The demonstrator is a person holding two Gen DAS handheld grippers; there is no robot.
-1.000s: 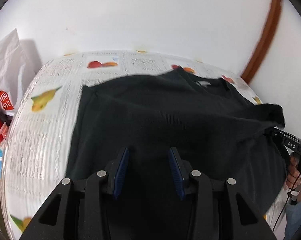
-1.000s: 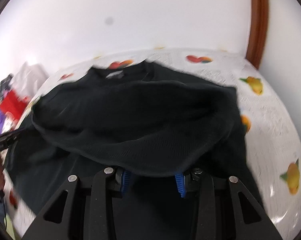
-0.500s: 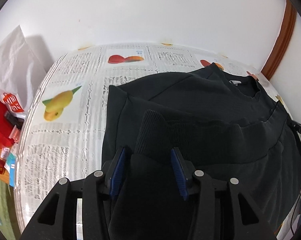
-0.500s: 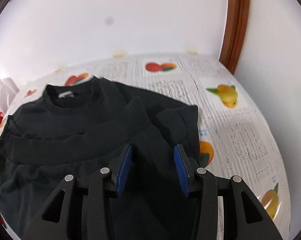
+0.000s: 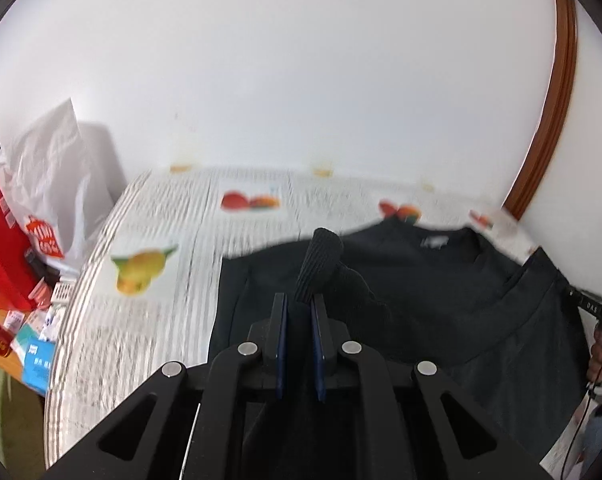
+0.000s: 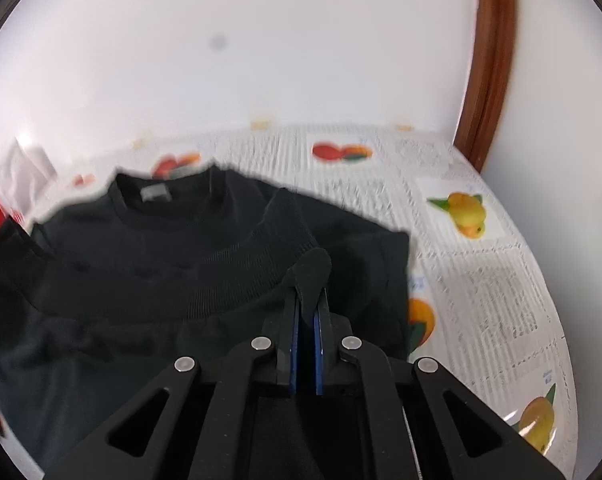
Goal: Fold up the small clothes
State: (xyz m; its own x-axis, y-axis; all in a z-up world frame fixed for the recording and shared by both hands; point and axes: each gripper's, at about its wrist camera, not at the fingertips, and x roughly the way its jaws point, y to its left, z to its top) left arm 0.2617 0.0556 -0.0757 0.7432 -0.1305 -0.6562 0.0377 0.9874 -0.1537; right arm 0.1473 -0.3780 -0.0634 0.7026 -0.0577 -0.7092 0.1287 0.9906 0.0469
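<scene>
A black sweater (image 5: 429, 280) lies on the fruit-print tablecloth (image 5: 157, 312), its lower hem folded up toward the collar. My left gripper (image 5: 299, 300) is shut on the ribbed cuff (image 5: 321, 256) at the sweater's left side. In the right wrist view the sweater (image 6: 161, 256) fills the left and middle, with the ribbed hem band across it. My right gripper (image 6: 307, 296) is shut on a fold of black fabric (image 6: 313, 272) at the sweater's right side. The other hand-held gripper (image 5: 593, 308) shows at the right edge of the left wrist view.
A white plastic bag (image 5: 57, 184) and red packages (image 5: 1, 248) stand at the table's left end. A white wall runs behind the table, with a brown wooden frame (image 6: 489, 68) at the back right. The tablecloth (image 6: 493, 280) lies bare right of the sweater.
Both grippers were open over the folded sweater half a second ago; now both have shut on fabric at its left and right sides. Both views are blurred by motion.
</scene>
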